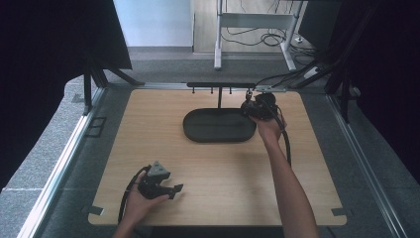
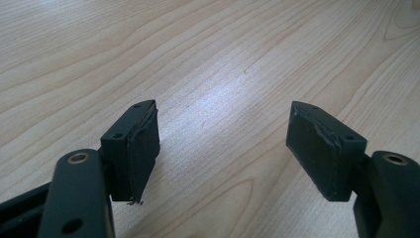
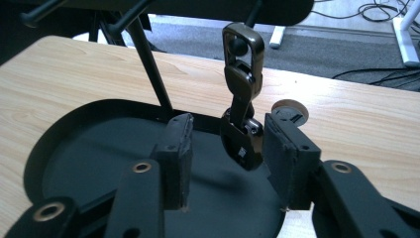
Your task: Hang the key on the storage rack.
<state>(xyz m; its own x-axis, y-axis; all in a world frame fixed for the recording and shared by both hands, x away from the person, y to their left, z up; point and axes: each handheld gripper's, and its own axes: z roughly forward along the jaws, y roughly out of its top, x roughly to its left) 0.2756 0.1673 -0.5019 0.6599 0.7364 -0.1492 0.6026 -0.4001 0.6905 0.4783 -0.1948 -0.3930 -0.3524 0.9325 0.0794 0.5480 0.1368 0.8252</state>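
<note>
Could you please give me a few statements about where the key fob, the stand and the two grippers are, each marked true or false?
1. The key fob hangs by its metal clasp from a peg of the black stand. True.
2. The right gripper is clamped tight on the fob. False: its jaws stand apart, the fob between them beside the right-hand pad, and no squeeze shows.
3. The left gripper holds a second key fob. False: its jaws are open over bare wooden table.
4. The stand rises from an oval black tray. True.
5. The left gripper is beside the tray. False: in the high view it sits near the table's front edge, well away from the tray.
</note>
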